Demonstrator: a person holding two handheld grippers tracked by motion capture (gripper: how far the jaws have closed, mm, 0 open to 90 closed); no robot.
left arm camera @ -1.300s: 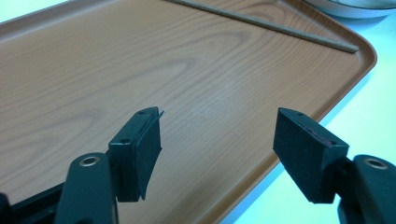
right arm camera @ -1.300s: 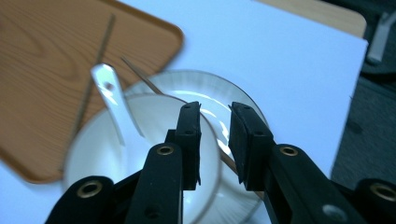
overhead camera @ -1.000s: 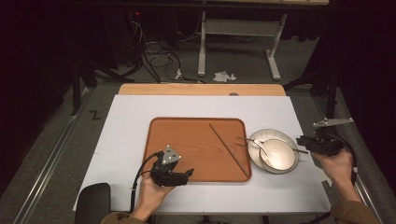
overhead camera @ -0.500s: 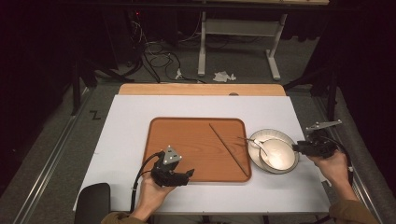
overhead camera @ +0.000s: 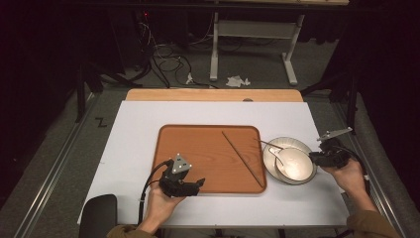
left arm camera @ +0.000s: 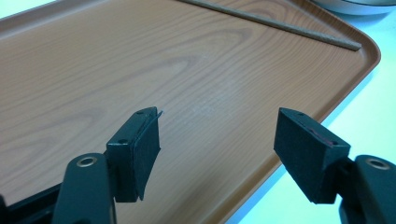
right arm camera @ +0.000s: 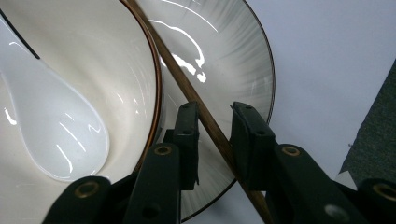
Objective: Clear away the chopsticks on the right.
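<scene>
A brown wooden tray (overhead camera: 208,148) lies mid-table with one chopstick (overhead camera: 242,158) slanting across its right part. To its right, a grey plate (overhead camera: 275,144) carries a white bowl (overhead camera: 297,166) with a white spoon (right arm camera: 60,135) in it. A second chopstick (right arm camera: 173,60) rests across the plate (right arm camera: 233,60) beside the bowl (right arm camera: 93,56). My right gripper (right arm camera: 215,135) straddles that chopstick; its jaws have just been closing, with a gap still showing beside the stick. My left gripper (left arm camera: 217,140) hovers open over the tray's near right corner (left arm camera: 140,60), nothing between its pads.
The white table sheet (overhead camera: 138,148) ends close to the plate's right side, by my right hand (overhead camera: 346,173). A black chair back (overhead camera: 96,213) sits at the near left edge. Table legs and cables stand on the floor beyond the far edge.
My right gripper has sunk a little and shifted left onto the plate's right rim. The left gripper, tray and bowl have stayed put.
</scene>
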